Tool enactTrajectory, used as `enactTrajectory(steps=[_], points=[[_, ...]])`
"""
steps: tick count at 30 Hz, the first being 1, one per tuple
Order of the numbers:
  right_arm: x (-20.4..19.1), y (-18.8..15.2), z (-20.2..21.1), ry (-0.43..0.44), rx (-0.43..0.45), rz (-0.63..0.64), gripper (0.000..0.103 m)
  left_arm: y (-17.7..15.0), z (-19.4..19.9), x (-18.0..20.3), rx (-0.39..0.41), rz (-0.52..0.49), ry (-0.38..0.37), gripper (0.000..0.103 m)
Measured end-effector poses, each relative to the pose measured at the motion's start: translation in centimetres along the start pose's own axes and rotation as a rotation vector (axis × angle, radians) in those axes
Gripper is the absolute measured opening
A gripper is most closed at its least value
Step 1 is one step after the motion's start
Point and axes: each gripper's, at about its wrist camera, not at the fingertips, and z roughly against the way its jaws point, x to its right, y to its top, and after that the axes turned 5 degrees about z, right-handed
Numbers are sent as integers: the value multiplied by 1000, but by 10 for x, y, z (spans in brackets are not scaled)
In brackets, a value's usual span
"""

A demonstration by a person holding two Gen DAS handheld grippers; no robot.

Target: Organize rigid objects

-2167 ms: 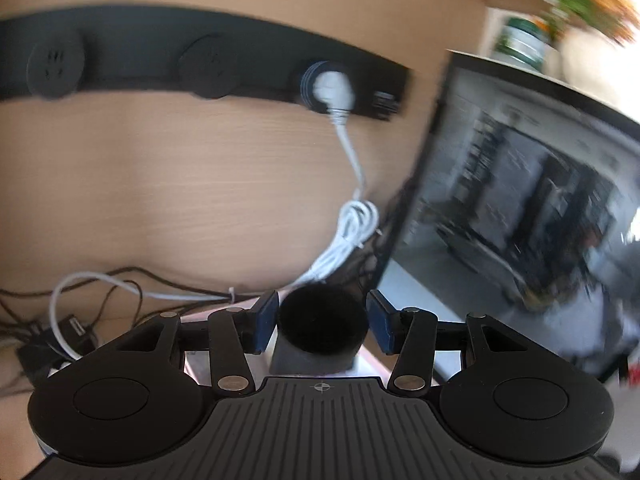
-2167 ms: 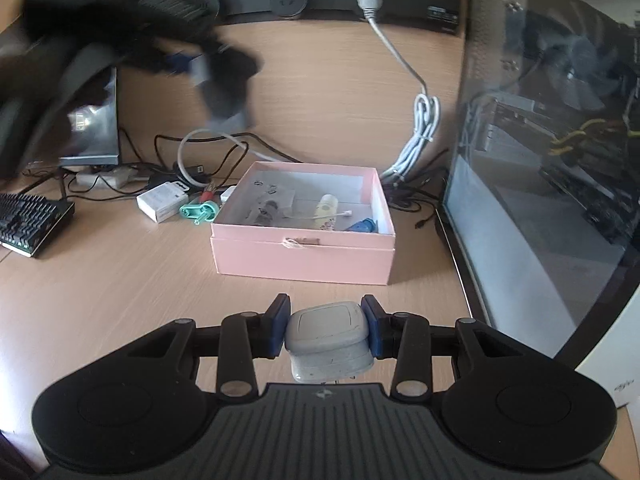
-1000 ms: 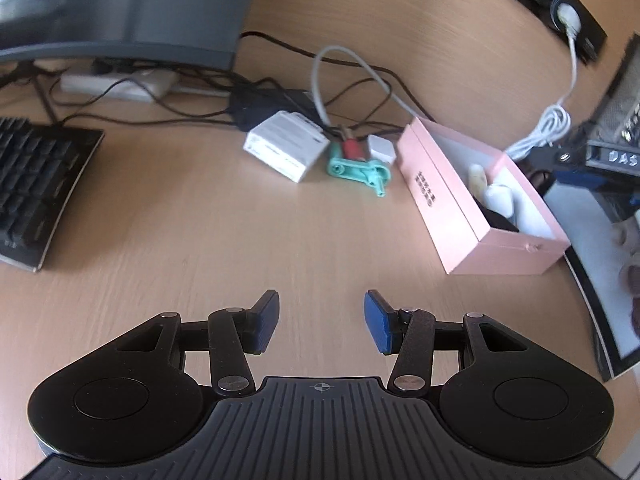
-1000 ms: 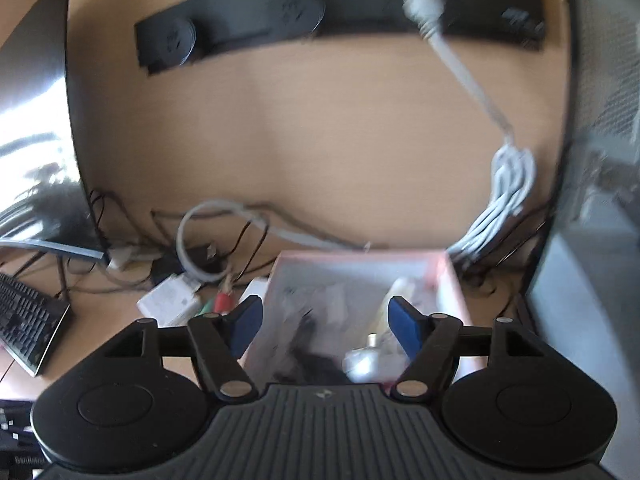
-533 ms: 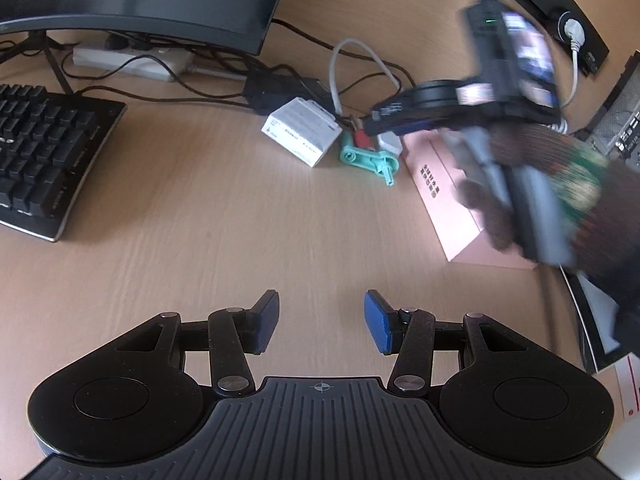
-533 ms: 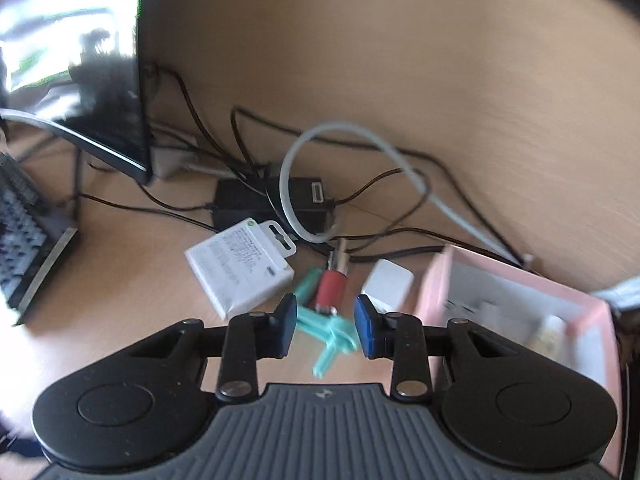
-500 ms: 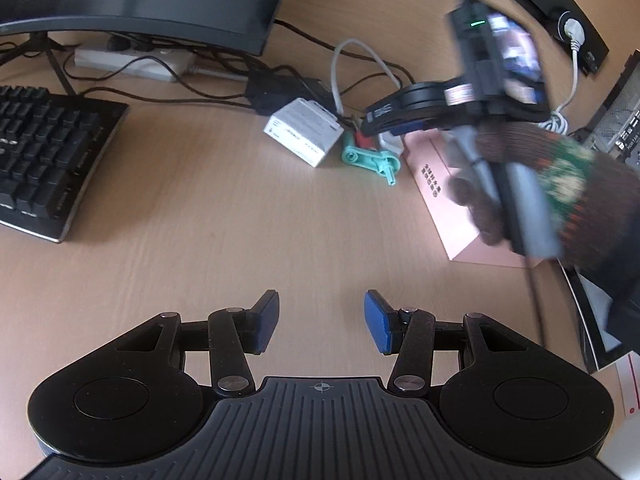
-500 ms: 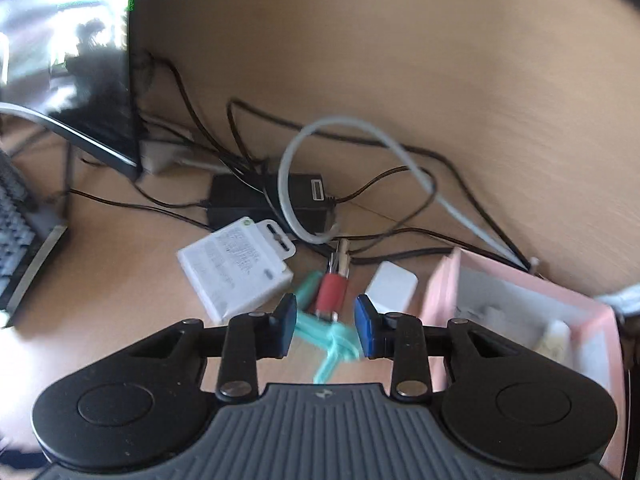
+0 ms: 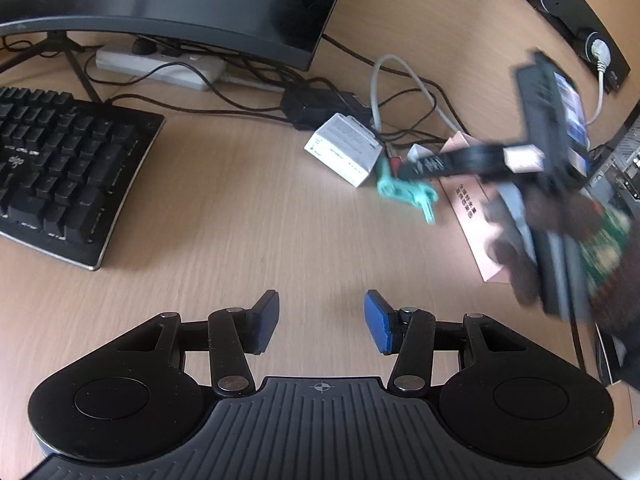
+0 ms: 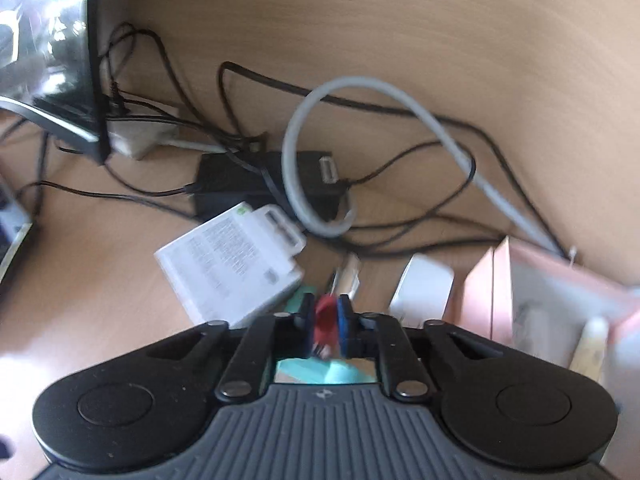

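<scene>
The right gripper [image 10: 323, 326] has its jaws pressed in on a red plug [image 10: 326, 316], which sits squarely between the blue pads, its metal tip pointing forward past them. Under the gripper lies a teal clip [image 10: 316, 372], partly hidden by the gripper body. In the left wrist view the right gripper [image 9: 404, 170] shows blurred, reaching down over the teal clip [image 9: 404, 192] beside the white pack [image 9: 344, 148].

The left gripper [image 9: 322, 322] hovers above bare desk [image 9: 240, 232], jaws spread wide with nothing between them.

The pink box [image 10: 560, 280] stands just right of the plug, open-topped; a pale cream tube [image 10: 592, 344] leans inside it, and the rest of its contents are too blurred to tell. A small white cube [image 10: 424, 288] sits between the plug and the box wall. The white pack [image 10: 232, 260] lies just left of the plug.

Behind them a black adapter [image 10: 240, 180], a grey cable loop [image 10: 304, 148] and thin black wires crowd the back edge. A keyboard [image 9: 60, 176] and monitor [image 9: 160, 0] fill the left side; the desk between keyboard and box is open.
</scene>
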Motion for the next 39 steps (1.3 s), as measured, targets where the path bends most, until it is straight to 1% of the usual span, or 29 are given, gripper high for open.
enactTrajectory(steps=[3, 8, 12, 14, 15, 16, 17, 19, 21, 23, 25, 28, 32, 35, 36, 37, 38, 39], points=[[-6, -18, 17, 32, 3, 10, 7, 5, -8, -4, -5, 20, -15, 51], [-21, -53, 42, 97, -28, 16, 6, 16, -23, -8, 9, 42, -24, 51], [-27, -81, 72, 145, -14, 22, 6, 27, -38, -3, 7, 35, -42, 51], [-28, -93, 87, 115, 7, 56, 8, 35, -45, 7, 10, 13, -67, 51], [-30, -101, 94, 73, 20, 90, 10, 40, -49, 14, 12, 1, -82, 51], [-32, -108, 100, 30, 30, 127, 14, 44, -53, 20, 13, -10, -97, 51], [-32, -114, 106, -8, 35, 152, 22, 50, -58, 29, 14, -22, -116, 51], [-26, -123, 113, -29, 40, 133, 30, 59, -68, 45, 0, -45, -150, 51], [-17, -131, 125, -11, 49, 71, 31, 66, -79, 59, -10, -56, -167, 51], [-12, -140, 136, -4, 64, 18, 36, 74, -90, 74, -1, -83, -148, 51], [-10, -150, 144, -15, 65, -11, 38, 83, -106, 89, 10, -116, -122, 51], [-11, -164, 151, -38, 48, -34, 38, 95, -134, 108, -5, -162, -76, 50], [-10, -177, 158, -70, 34, -69, 38, 101, -162, 126, -31, -238, -28, 49], [-7, -185, 168, -87, 29, -97, 38, 103, -179, 133, -42, -261, 29, 49], [-5, -187, 170, -96, 27, -104, 38, 103, -183, 135, -42, -264, 39, 45], [-4, -189, 172, -108, 26, -112, 38, 102, -187, 137, -44, -270, 40, 35], [-2, -191, 175, -120, 26, -122, 38, 101, -189, 138, -45, -279, 44, 29], [0, -193, 177, -130, 26, -132, 38, 99, -189, 140, -38, -295, 50, 26]])
